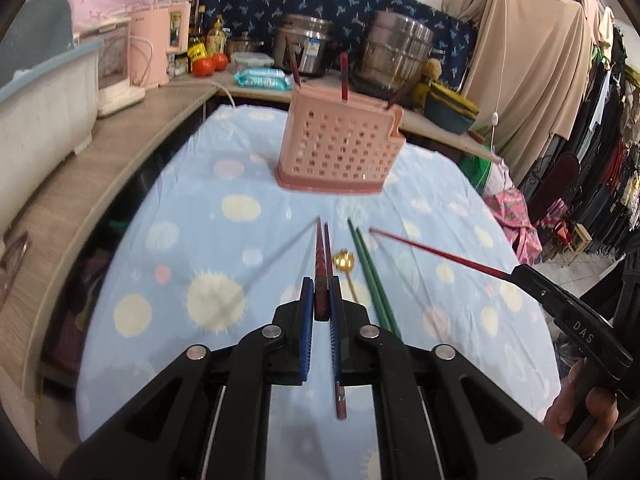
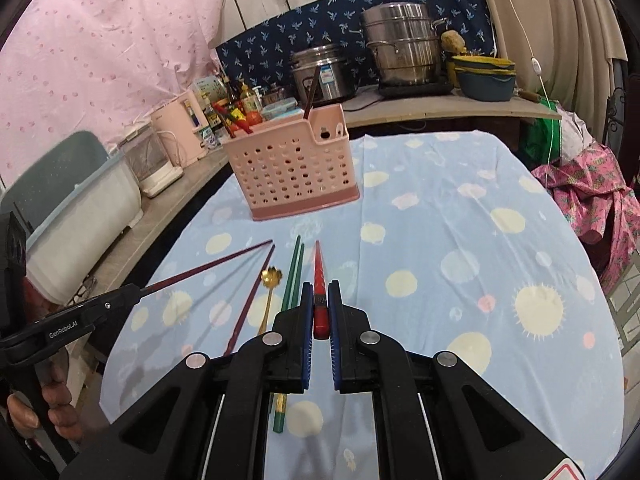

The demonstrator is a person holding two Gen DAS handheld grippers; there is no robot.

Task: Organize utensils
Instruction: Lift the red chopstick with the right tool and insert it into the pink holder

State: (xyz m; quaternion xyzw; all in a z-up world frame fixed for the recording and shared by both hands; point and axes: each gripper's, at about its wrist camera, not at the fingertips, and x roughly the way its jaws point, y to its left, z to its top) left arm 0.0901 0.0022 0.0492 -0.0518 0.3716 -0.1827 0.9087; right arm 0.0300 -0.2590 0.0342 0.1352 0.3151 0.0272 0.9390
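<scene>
A pink perforated utensil basket point(image 1: 338, 146) point(image 2: 294, 170) stands on the blue dotted tablecloth, with several dark red chopsticks in it. My left gripper point(image 1: 322, 300) is shut on a dark red chopstick point(image 1: 320, 260), held above the cloth. A second dark red chopstick point(image 1: 332, 320) point(image 2: 250, 296) lies on the cloth below it. My right gripper point(image 2: 320, 308) is shut on a bright red chopstick point(image 2: 319, 276), also seen from the left wrist point(image 1: 436, 252). A pair of green chopsticks point(image 1: 370, 272) point(image 2: 294, 276) and a gold spoon point(image 1: 345, 262) point(image 2: 271, 280) lie between the grippers.
A wooden counter point(image 1: 80, 184) runs along the left and back with a pink kettle point(image 1: 160, 48), bottles, tomatoes, steel pots point(image 1: 396, 52) point(image 2: 404, 46) and a white bin point(image 1: 44, 108). Clothes hang at the right point(image 1: 592, 152). The table edge point(image 2: 580, 216) falls off at the right.
</scene>
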